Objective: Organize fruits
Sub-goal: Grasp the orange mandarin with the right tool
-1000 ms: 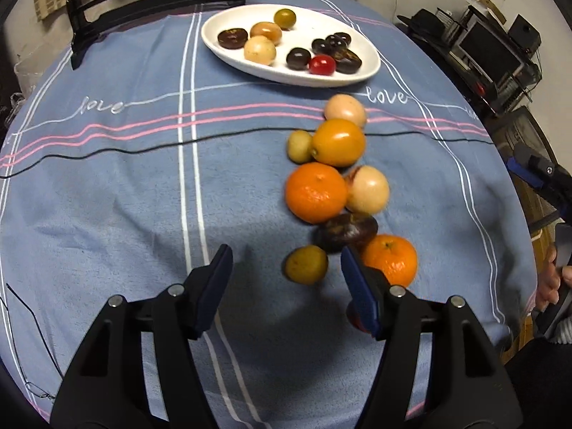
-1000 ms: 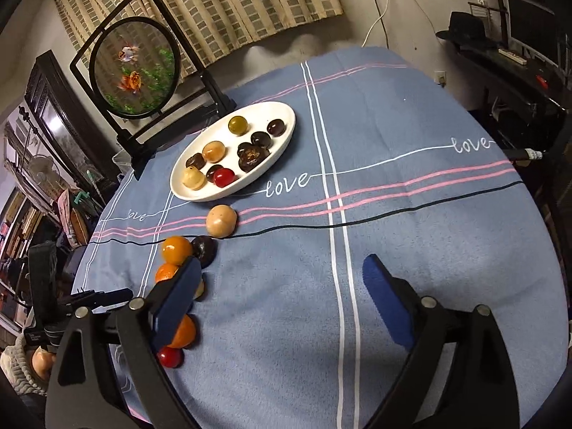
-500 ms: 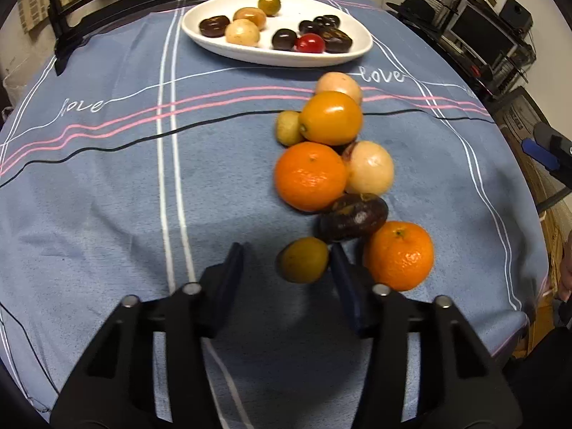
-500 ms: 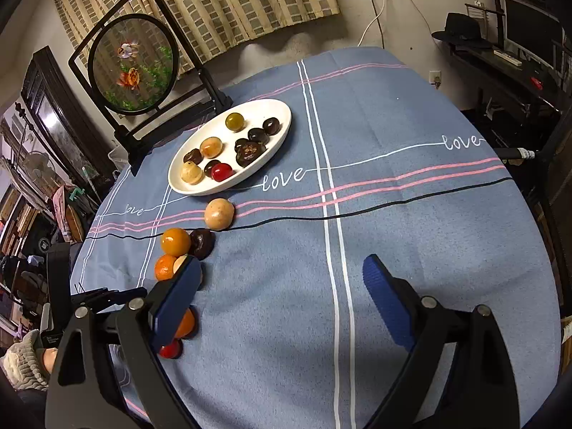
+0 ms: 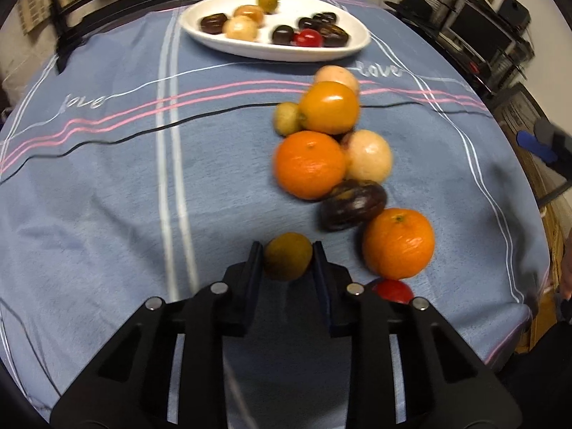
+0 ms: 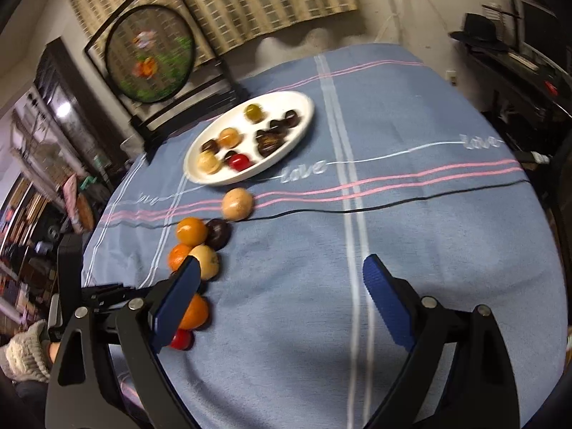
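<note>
L wrist: left gripper point(image 5: 288, 259) jaws just closed onto small olive-green fruit point(image 5: 288, 255), pads at both flanks, fruit low over worktop point(image 5: 89, 196); prob bound for white plate point(image 5: 232, 44) w/ other small fruits. Oranges, dark + pale fruit in loose row beside.

R wrist: right gripper point(image 6: 280, 302) jaws wide, empty, above bare cloth, prob waiting. Plate holds approx eight small fruits: dark, tan, one red, one green.

**Hidden, cropped and blurred**

In the left wrist view the red fruit point(image 5: 393, 291) near the bench's point(image 5: 107, 214) near edge is half covered by the left gripper point(image 5: 288, 261). In the right wrist view a blue finger point(image 6: 177, 300) masks the fruit row, and the framed round picture point(image 6: 150, 53) behind the far edge is smeared, possibly flowers.
</note>
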{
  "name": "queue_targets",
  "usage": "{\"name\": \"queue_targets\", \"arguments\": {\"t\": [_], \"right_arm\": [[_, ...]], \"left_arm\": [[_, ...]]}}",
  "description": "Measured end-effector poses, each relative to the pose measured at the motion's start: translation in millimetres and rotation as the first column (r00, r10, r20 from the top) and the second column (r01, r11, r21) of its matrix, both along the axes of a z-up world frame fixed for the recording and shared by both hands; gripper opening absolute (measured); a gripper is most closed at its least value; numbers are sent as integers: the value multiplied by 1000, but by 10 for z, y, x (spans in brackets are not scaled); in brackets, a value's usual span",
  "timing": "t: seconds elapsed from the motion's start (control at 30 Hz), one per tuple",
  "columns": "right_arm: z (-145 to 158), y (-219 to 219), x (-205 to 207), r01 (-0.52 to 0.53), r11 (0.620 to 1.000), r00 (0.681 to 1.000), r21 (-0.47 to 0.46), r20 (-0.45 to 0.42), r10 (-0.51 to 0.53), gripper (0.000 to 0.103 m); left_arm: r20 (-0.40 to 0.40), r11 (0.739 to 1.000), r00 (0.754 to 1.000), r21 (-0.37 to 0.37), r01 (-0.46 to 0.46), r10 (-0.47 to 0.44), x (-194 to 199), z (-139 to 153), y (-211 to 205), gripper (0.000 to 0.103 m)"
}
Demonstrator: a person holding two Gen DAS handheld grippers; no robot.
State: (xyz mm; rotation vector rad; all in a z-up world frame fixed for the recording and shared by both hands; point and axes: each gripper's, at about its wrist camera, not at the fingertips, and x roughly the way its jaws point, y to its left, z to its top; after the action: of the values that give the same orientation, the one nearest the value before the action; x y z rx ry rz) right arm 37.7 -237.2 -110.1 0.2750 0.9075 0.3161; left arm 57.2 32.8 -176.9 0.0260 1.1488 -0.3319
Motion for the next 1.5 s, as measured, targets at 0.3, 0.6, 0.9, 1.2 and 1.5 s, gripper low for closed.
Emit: {"name": "queue_targets", "arguments": {"t": [0.3,0.6,0.9,1.2,1.5], "right_arm": [[-176,799,71,-287,957,956,-46,-81,282,92],[-427,1259,110,-384,909,918,-159,-174,357,92],[-293,638,160,-97,965,994,-242,-76,81,92],[-304,655,61,-165,971,986,-172,-63,156,78],[-559,968,358,-253,956,963,-150,-131,235,57]], "left_arm": [[8,992,992,1,-126,126,-266,62,412,28],[10,979,979,13,-206,206,-505,108,698,28],[24,978,978,5,-207,206,-527,170,713,28],[27,984,984,11,-178,177,-488,181,673,28],[26,970,970,9,-244,244,-573,185,888,28]]}}
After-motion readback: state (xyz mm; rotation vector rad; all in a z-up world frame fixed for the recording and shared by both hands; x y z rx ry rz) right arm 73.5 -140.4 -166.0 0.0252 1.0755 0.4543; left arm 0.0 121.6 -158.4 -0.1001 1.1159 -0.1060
